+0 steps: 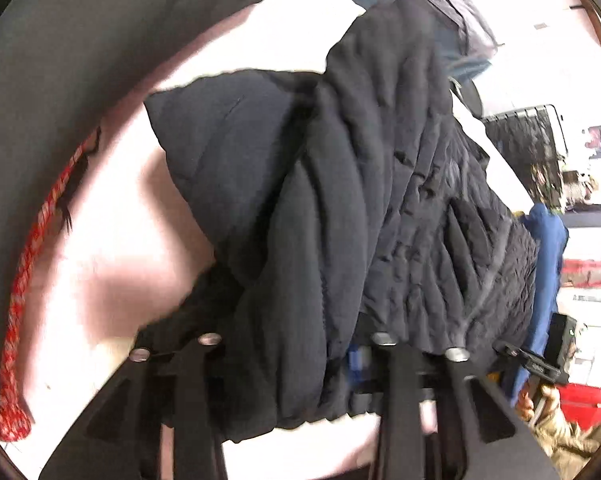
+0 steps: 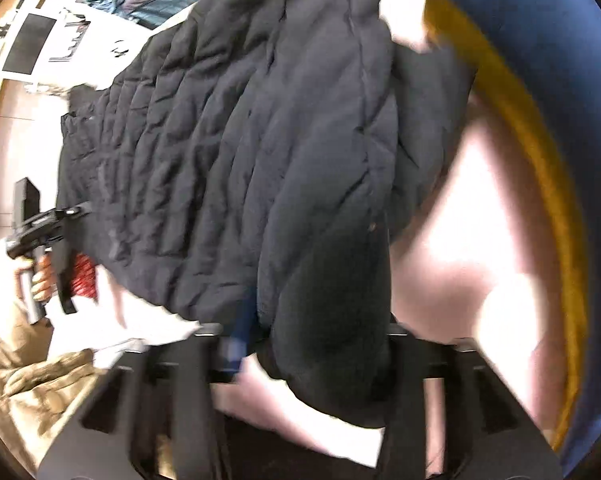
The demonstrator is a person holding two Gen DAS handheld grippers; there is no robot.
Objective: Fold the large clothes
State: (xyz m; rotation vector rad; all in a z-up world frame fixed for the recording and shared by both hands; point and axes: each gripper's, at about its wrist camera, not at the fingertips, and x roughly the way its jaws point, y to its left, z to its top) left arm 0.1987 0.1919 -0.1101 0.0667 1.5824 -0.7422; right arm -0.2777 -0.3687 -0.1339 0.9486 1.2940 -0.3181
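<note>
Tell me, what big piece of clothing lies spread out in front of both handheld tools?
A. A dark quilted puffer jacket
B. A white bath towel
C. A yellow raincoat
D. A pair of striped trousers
A: both wrist views are filled by a dark quilted puffer jacket, its stitched padded ribs plain to see, stretched across the pale surface.

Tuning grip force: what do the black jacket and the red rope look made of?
Black jacket: looks like a matte woven synthetic shell over soft padding; stitched channels puff and wrinkle. The darker end looks fuzzier, maybe fleece, though blur leaves it open. Red rope: braided cord, red with pale flecks; fibre can't be told.
</note>
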